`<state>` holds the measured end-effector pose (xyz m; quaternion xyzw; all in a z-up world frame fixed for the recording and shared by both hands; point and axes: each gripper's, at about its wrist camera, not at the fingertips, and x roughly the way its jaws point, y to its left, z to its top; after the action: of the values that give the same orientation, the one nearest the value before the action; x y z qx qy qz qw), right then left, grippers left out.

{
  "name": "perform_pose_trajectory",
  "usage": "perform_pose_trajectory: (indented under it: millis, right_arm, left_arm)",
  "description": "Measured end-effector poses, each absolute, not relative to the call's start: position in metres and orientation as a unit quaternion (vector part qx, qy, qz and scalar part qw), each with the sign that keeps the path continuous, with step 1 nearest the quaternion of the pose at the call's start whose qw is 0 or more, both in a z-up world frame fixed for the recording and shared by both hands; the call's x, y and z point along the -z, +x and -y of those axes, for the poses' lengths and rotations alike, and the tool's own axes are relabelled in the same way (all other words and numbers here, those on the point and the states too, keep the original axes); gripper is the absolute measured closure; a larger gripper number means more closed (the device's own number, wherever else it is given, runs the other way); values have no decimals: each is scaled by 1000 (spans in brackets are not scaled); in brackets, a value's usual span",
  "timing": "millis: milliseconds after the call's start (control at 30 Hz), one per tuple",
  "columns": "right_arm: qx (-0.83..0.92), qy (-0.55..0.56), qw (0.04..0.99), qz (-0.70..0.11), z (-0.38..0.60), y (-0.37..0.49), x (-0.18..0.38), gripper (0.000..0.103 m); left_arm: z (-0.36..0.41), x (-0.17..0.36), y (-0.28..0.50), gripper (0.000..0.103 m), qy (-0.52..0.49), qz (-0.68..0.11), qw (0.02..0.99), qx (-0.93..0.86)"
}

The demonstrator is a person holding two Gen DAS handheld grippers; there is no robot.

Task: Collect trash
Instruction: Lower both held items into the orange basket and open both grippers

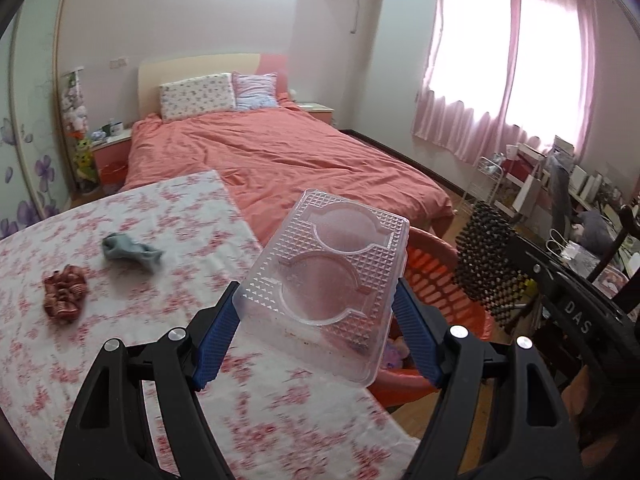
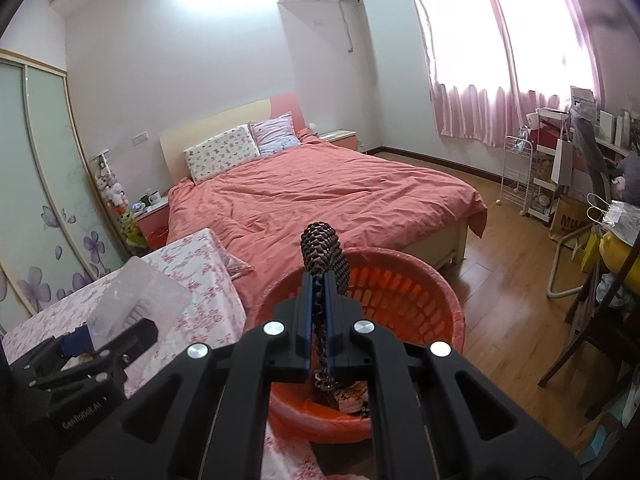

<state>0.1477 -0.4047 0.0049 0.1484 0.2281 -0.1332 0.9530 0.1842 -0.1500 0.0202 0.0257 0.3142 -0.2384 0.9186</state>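
My left gripper is shut on a clear plastic food box, held tilted over the table's right edge next to the red basket. My right gripper is shut on a dark studded mat piece, held upright above the red basket; the piece also shows in the left wrist view. The basket holds some wrappers at its bottom. The left gripper and box show at the left of the right wrist view.
A table with a pink floral cloth carries a grey crumpled cloth and a red-brown ruffled scrunchie. A bed with an orange cover lies beyond. Cluttered shelves and a chair stand at the right.
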Motion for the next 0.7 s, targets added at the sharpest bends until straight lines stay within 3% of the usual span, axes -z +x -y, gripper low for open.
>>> perform_pose_trajectory:
  millis: [700]
  right_arm:
    - [135,168,951,-223,443,172,14,97]
  left_arm:
    - [211,4,205,29,25,-342,896,282]
